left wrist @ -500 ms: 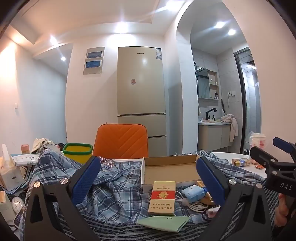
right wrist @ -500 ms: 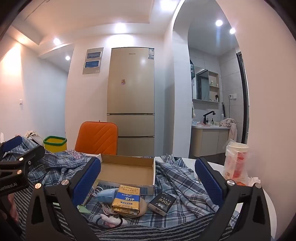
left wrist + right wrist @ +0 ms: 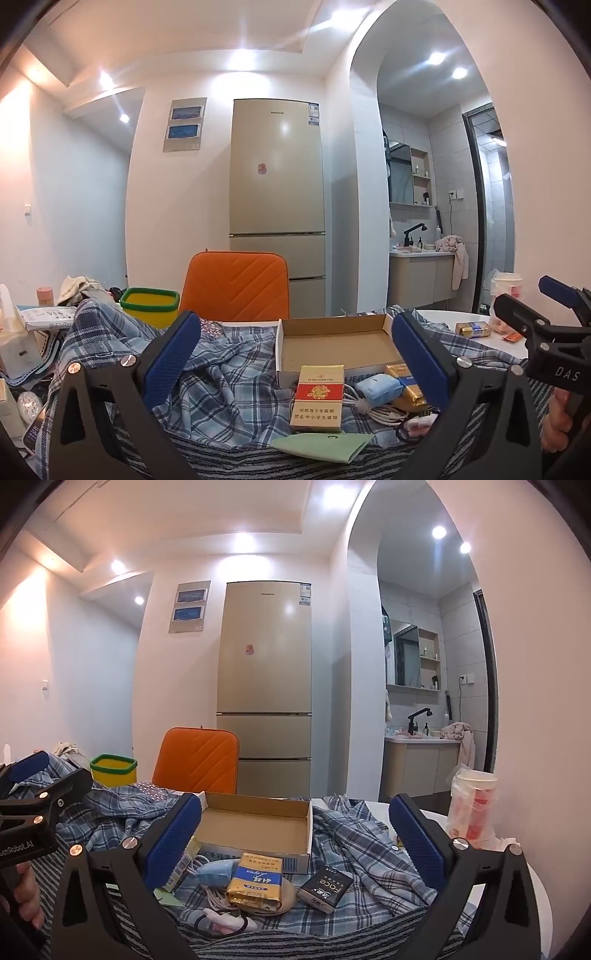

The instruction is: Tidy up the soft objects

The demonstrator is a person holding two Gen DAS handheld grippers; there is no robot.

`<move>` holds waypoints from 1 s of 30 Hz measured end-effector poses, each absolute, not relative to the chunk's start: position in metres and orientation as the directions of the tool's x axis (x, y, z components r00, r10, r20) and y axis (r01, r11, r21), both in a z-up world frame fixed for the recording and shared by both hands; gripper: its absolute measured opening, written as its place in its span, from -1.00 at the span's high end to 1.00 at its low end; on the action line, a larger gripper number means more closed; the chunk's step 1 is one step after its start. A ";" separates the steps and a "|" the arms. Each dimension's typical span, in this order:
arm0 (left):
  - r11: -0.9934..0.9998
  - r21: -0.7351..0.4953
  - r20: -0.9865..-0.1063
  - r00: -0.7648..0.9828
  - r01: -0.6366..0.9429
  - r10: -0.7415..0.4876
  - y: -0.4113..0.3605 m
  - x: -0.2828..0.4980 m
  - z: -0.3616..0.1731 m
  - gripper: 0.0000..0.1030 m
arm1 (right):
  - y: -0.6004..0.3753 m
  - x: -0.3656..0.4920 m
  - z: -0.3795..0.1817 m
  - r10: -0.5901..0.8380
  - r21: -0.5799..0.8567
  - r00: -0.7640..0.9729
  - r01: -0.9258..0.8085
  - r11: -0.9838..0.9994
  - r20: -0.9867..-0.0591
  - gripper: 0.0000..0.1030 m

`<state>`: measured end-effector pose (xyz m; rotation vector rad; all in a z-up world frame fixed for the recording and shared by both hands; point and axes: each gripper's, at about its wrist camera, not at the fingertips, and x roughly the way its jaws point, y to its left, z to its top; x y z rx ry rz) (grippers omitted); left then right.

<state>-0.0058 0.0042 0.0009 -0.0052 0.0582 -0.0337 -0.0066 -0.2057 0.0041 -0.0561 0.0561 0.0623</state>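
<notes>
A crumpled blue plaid shirt (image 3: 229,373) (image 3: 354,834) lies spread over the table, on a striped cloth. On it stands an open cardboard box (image 3: 336,343) (image 3: 255,823), with nothing inside. In front of the box lie a red and gold cigarette pack (image 3: 318,398), a folded blue face mask (image 3: 378,387) (image 3: 216,872), a gold and blue packet (image 3: 255,880), a black pack (image 3: 325,888), a white cable and a green pouch (image 3: 325,445). My left gripper (image 3: 295,360) hangs open above the shirt. My right gripper (image 3: 295,840) is open too, over the small items. Neither touches anything.
An orange chair back (image 3: 238,286) stands behind the table, with a yellow bin (image 3: 150,304) to its left. A bagged cup (image 3: 471,805) sits at the table's right edge. Boxes and papers (image 3: 22,332) crowd the left side. A fridge (image 3: 277,206) stands at the far wall.
</notes>
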 end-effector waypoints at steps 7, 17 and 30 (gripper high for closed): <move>0.999 -0.010 -0.060 0.998 0.032 -0.032 0.006 -0.004 0.000 -1.00 | -0.204 -0.013 0.000 0.065 -0.054 0.998 -0.066 0.996 -0.024 -1.00; 1.000 -0.002 -0.057 0.998 0.031 -0.031 0.002 -0.004 -0.001 -1.00 | -0.204 -0.009 -0.002 0.064 -0.058 0.997 -0.066 0.996 -0.035 -1.00; 1.000 -0.009 -0.065 0.998 0.025 -0.025 0.008 -0.006 -0.001 -1.00 | -0.203 -0.010 -0.003 0.064 -0.062 0.997 -0.066 0.996 -0.032 -1.00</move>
